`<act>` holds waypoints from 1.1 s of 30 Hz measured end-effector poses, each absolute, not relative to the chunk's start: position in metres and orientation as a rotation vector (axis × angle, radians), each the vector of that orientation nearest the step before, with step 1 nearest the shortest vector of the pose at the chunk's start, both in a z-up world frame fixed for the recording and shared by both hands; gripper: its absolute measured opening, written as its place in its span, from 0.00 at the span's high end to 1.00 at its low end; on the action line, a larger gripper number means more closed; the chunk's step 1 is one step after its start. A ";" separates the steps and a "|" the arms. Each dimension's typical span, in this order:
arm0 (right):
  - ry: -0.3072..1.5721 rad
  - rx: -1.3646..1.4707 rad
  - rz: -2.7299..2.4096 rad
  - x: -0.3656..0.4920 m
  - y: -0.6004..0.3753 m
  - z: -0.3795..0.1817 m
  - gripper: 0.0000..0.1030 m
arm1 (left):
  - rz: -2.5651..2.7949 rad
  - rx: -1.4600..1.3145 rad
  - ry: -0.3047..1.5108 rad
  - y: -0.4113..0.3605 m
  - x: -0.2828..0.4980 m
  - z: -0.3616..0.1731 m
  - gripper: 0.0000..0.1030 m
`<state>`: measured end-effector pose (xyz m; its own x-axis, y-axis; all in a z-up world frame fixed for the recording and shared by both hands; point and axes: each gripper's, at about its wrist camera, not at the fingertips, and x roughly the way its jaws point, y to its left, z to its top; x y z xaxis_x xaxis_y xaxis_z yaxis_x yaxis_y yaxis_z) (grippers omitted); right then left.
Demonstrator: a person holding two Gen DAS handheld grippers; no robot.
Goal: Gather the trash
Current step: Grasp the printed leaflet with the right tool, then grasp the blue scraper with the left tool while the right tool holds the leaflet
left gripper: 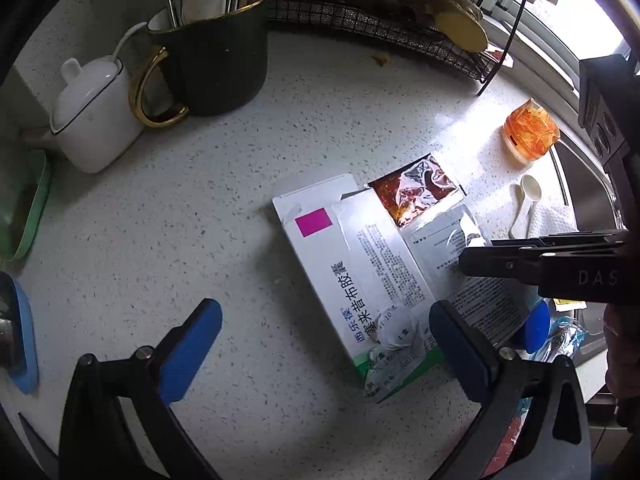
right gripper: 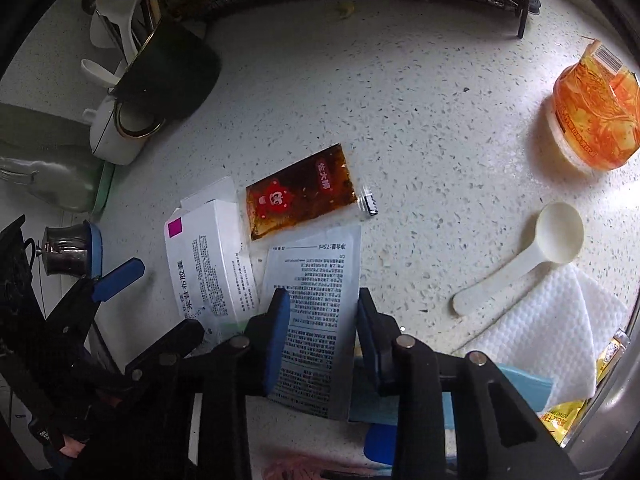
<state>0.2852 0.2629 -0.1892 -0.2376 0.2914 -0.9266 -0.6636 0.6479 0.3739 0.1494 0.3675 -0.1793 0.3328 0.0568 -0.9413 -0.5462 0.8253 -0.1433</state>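
Note:
A silver sachet (right gripper: 316,280) printed with small text lies on the speckled counter (right gripper: 400,100). My right gripper (right gripper: 322,326) is shut on it, one blue pad against each long edge. In the left wrist view the right gripper (left gripper: 466,260) comes in from the right onto the same sachet (left gripper: 444,240). A white medicine box (left gripper: 340,264) with a magenta square lies flattened beside it. My left gripper (left gripper: 324,340) hangs open over the box's near end with nothing gripped. A torn brown sauce sachet (right gripper: 300,192) lies just beyond.
An orange jelly cup (right gripper: 592,120), a white plastic spoon (right gripper: 528,264) and a paper towel (right gripper: 560,320) sit to the right, near the sink edge (left gripper: 588,200). A black mug of utensils (left gripper: 216,60), a white lidded pot (left gripper: 92,116) and a wire rack (left gripper: 380,28) line the back.

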 end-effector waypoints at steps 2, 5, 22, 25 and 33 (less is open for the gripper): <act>1.581 -0.320 0.929 0.280 0.262 -0.190 0.78 | 0.412 -0.482 1.181 0.365 0.149 -0.180 0.00; 1.602 -0.324 0.957 0.273 0.266 -0.193 0.84 | 0.410 -0.480 1.189 0.360 0.148 -0.183 0.00; 1.430 -0.372 0.986 0.216 0.262 -0.158 1.00 | 0.349 -0.395 1.149 0.329 0.145 -0.144 0.00; 1.402 -0.334 0.971 0.214 0.245 -0.145 1.00 | 0.319 -0.355 1.139 0.315 0.152 -0.134 0.00; 1.309 -0.183 0.886 0.229 0.188 -0.100 1.00 | 0.203 -0.248 1.128 0.291 0.172 -0.112 0.00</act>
